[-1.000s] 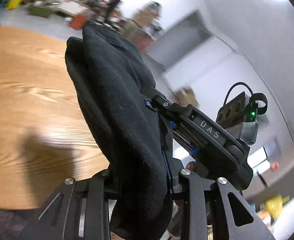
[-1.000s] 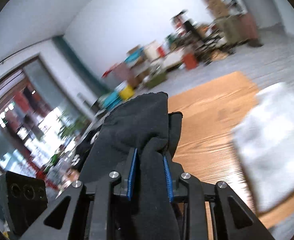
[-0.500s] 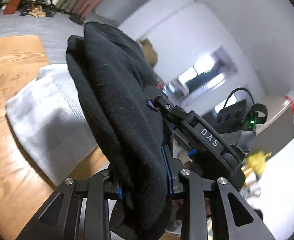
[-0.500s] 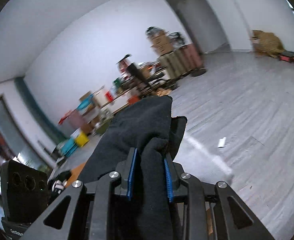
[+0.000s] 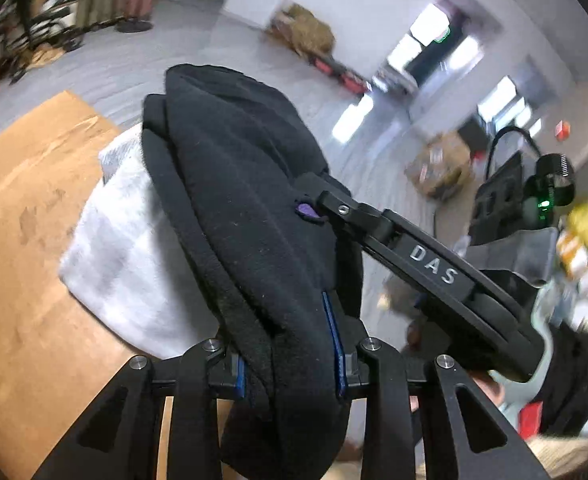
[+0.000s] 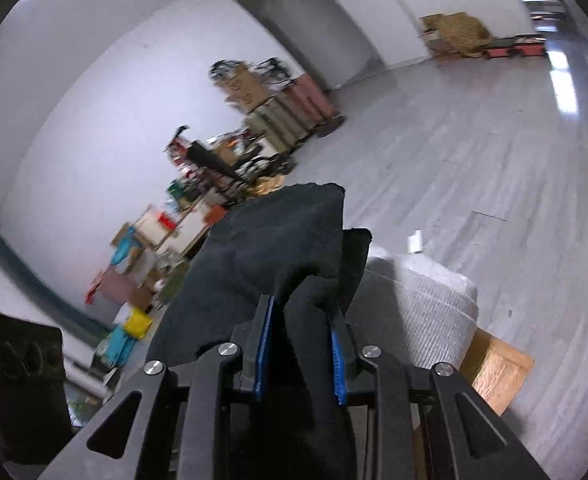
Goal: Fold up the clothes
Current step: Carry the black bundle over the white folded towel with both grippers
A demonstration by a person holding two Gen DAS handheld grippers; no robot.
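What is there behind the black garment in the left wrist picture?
Behind the black garment lies a folded white cloth on the wooden table. Only its left part shows; the garment covers the rest, so its far edge cannot be seen.

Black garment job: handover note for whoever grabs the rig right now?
Left hand-held gripper: shut on the black garment, a thick bunch clamped between its blue pads.
Right hand-held gripper: shut on the same black garment, right next to the left one.
Garment is held up in the air, bunched, not laid flat.
White folded cloth lies on the wooden table near its corner, below the grippers.
Done: white piece looks folded.
Left: likely lower the black garment onto the table and finish folding it.
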